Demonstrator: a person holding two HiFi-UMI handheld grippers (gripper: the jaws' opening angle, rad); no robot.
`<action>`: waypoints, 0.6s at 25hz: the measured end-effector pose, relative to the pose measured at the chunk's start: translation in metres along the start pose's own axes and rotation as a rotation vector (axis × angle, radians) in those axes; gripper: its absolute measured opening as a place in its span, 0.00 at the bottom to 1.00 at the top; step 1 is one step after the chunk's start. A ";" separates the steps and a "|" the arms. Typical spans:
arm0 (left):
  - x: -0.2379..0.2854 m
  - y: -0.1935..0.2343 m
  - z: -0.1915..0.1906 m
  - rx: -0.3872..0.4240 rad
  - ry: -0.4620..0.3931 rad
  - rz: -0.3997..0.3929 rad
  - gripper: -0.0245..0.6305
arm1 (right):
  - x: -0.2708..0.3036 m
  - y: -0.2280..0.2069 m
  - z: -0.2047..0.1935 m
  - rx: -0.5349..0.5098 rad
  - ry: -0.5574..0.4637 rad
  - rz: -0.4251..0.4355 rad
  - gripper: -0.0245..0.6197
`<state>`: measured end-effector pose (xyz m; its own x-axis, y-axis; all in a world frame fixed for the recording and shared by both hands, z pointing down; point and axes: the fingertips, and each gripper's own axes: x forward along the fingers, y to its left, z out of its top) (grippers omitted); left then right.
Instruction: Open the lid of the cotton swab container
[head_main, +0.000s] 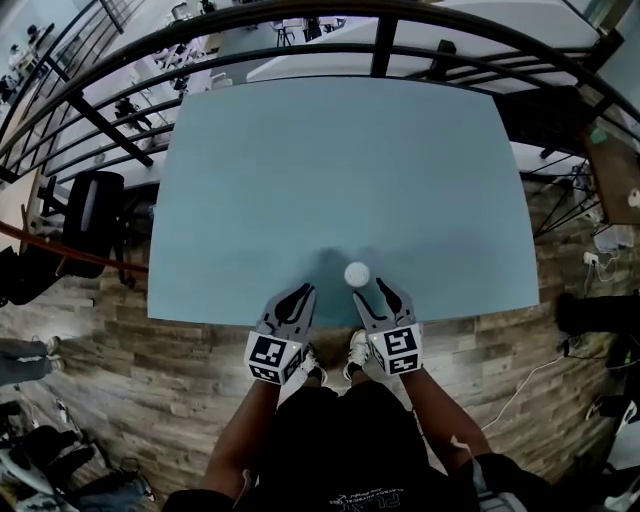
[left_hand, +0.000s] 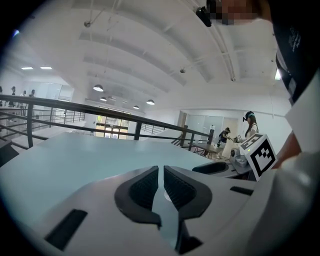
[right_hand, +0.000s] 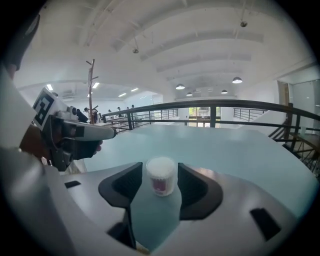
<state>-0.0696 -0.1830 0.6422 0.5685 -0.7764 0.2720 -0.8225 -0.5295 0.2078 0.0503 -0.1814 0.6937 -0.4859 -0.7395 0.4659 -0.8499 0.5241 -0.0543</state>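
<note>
The cotton swab container stands upright on the pale blue table, close to the table's near edge and just in front of the person. In the right gripper view it sits between the two jaws of the right gripper. These jaws stand well apart, with a strip of table showing on each side of the container, so the pads do not press on it and the gripper holds nothing. The container is a small pale cup with a reddish label and a white top. Whether that white top is a lid or the bare swab ends is too small and soft to tell. In the head view the container is only a white disc.

The left gripper hovers beside the right one over the near edge of the table. Its jaws are all but closed, with only a thin slit between the ribbed pads. A pale smudge shows low in that slit, but it is too blurred to make out as a thing, and nothing is clearly gripped.

The person's arms and dark clothing are cut off at the bottom of the head view. A dark railing curves round the far side of the table.
</note>
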 end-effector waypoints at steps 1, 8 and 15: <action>0.000 0.000 -0.001 -0.001 -0.001 0.002 0.11 | 0.001 0.000 -0.004 0.002 0.008 0.002 0.37; -0.002 0.000 -0.011 -0.012 0.000 0.009 0.06 | 0.011 0.008 -0.028 0.002 0.056 0.025 0.38; -0.001 0.001 -0.019 -0.019 0.013 -0.004 0.05 | 0.026 0.000 -0.036 0.007 0.077 0.007 0.40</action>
<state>-0.0706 -0.1762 0.6598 0.5724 -0.7694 0.2836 -0.8196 -0.5262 0.2266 0.0447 -0.1851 0.7376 -0.4745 -0.7013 0.5319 -0.8483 0.5256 -0.0638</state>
